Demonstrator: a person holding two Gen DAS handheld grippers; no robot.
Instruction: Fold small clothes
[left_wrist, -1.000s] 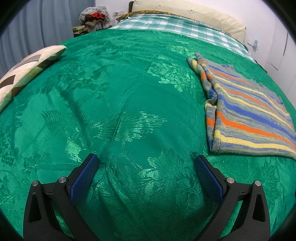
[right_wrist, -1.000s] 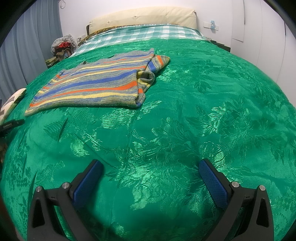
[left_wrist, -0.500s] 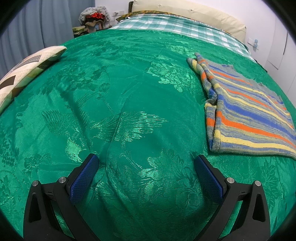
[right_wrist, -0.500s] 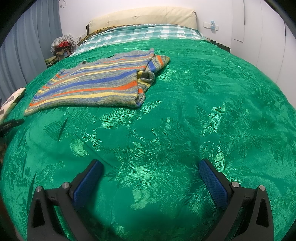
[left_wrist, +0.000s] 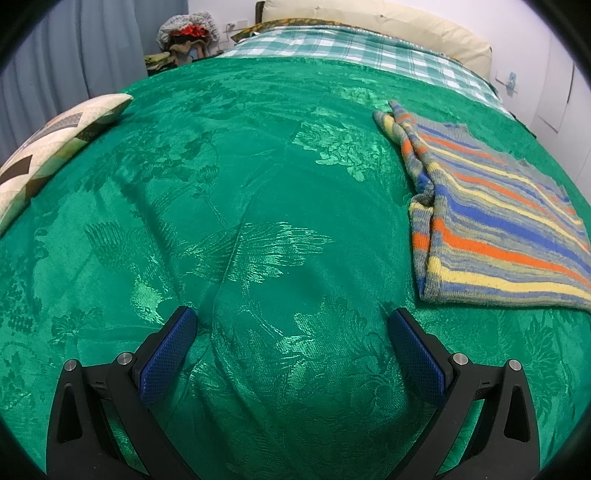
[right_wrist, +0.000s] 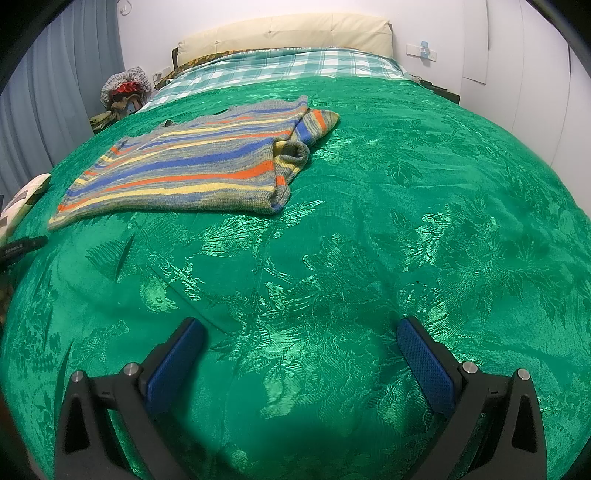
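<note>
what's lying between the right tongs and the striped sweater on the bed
Nothing but bare green bedspread. In the right wrist view the open right tongs hover low, and the striped sweater lies farther up the bed to the left.

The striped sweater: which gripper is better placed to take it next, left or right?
Probably the left gripper: the striped sweater has its near corner just ahead and right of it. From the right gripper it lies farther off. Both are open.

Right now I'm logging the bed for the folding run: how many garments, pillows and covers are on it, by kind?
Striped sweater: 1
Patterned pillow: 1
Green cover: 1
Checked sheet: 1
Total: 4
</note>
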